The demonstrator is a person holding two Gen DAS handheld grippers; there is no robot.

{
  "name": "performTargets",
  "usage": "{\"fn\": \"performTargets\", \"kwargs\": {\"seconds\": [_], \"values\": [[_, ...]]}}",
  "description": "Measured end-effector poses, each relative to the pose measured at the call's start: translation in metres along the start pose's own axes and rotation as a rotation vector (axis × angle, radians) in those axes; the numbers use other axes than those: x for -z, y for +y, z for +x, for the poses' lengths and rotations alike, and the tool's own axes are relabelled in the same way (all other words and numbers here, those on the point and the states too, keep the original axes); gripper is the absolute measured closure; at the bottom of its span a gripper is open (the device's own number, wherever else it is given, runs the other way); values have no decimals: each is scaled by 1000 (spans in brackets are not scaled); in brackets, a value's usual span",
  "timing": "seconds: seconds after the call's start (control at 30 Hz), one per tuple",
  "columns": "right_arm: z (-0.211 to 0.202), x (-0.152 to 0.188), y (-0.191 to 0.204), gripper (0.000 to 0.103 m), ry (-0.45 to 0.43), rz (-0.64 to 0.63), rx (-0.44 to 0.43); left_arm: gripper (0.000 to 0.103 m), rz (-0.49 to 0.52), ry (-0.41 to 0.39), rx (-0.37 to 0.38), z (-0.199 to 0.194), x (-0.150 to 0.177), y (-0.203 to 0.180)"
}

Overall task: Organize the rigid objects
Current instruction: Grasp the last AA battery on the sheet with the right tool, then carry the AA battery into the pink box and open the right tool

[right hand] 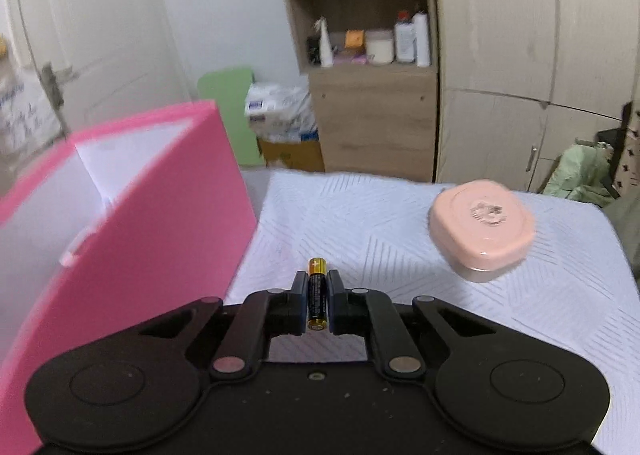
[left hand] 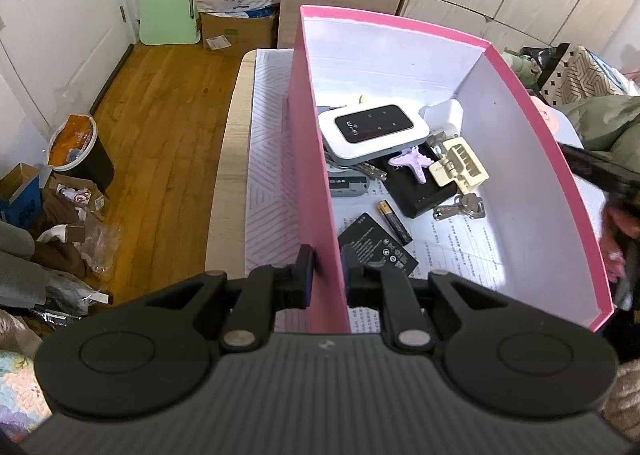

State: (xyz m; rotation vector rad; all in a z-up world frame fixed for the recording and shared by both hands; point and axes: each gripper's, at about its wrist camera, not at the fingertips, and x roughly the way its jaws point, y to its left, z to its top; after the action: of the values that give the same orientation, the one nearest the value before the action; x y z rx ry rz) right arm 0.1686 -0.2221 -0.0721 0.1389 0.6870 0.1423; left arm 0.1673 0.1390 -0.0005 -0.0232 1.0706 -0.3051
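Note:
My left gripper (left hand: 329, 273) is shut on the left wall of a pink box (left hand: 316, 183), one finger outside and one inside. Inside the box lie a white wifi router (left hand: 372, 129), a black battery pack (left hand: 378, 251), an AA battery (left hand: 394, 221), keys (left hand: 460, 207), a cream clip (left hand: 460, 167), a purple star (left hand: 412, 163) on a black device (left hand: 424, 187) and a white charger (left hand: 444, 115). My right gripper (right hand: 318, 297) is shut on another AA battery (right hand: 317, 293) held above the table, right of the pink box (right hand: 140, 223).
A peach-pink square case (right hand: 482, 229) lies on the white patterned tablecloth (right hand: 360, 215) at the right. A wooden shelf unit (right hand: 368, 55) and wardrobes stand behind the table. A bin (left hand: 80, 151) and clutter sit on the wooden floor at the left.

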Motion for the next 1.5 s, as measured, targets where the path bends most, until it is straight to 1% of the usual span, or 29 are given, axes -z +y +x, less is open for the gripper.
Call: {"fn": "performTargets", "kwargs": {"seconds": [0.1,0.23,0.27,0.3,0.37,0.4,0.43,0.47,0.53,0.6,0.67,0.8,0.9,0.97,1.03,1.17,1.3,1.4,1.47,1.5], "values": [[-30,-6,6,91,-59,30,-24,90,3,-5,4,0,1,0],[-72,-24,28,91,-132,13,-103,89,-2,-7,16,-1,3,2],[-78,-29,34,91,-134,7,-131,89,0,-10,14,-2,3,2],[-84,-35,40,91,-119,18,-178,89,2,-12,13,-3,3,1],[-84,-47,45,91,-46,110,-334,89,8,-17,13,-5,4,0],[-82,-50,50,91,-15,123,-394,89,9,-19,14,-6,4,0],[-76,-52,59,91,21,123,-439,89,8,-20,15,-6,4,0],[-71,-52,65,91,48,116,-451,89,7,-21,16,-7,4,0],[-57,-52,84,91,94,58,-436,89,8,-23,21,-7,5,2],[-42,-50,103,91,133,-35,-381,89,15,-22,22,-8,5,2],[-31,-46,118,91,165,-99,-347,89,35,-18,16,-8,4,0],[-9,-45,142,91,249,-234,-309,89,75,-14,-5,-9,4,-7],[-1,-44,155,91,280,-350,-270,89,71,-12,-3,-10,3,-7],[-1,-46,156,90,270,-380,-247,89,66,-12,0,-10,3,-6],[1,-49,154,88,259,-367,-252,90,63,-13,2,-10,3,-5],[-5,-56,143,87,241,-278,-308,89,53,-10,3,-10,2,-4],[-23,-59,126,87,183,-221,-318,89,41,-8,5,-10,2,-2],[-42,-58,106,87,145,-174,-303,89,28,-7,8,-10,2,-1],[-55,-55,88,87,127,-145,-268,89,16,-9,12,-10,2,0],[-58,-55,79,83,130,-127,-248,89,19,-9,10,-10,2,0]]}}
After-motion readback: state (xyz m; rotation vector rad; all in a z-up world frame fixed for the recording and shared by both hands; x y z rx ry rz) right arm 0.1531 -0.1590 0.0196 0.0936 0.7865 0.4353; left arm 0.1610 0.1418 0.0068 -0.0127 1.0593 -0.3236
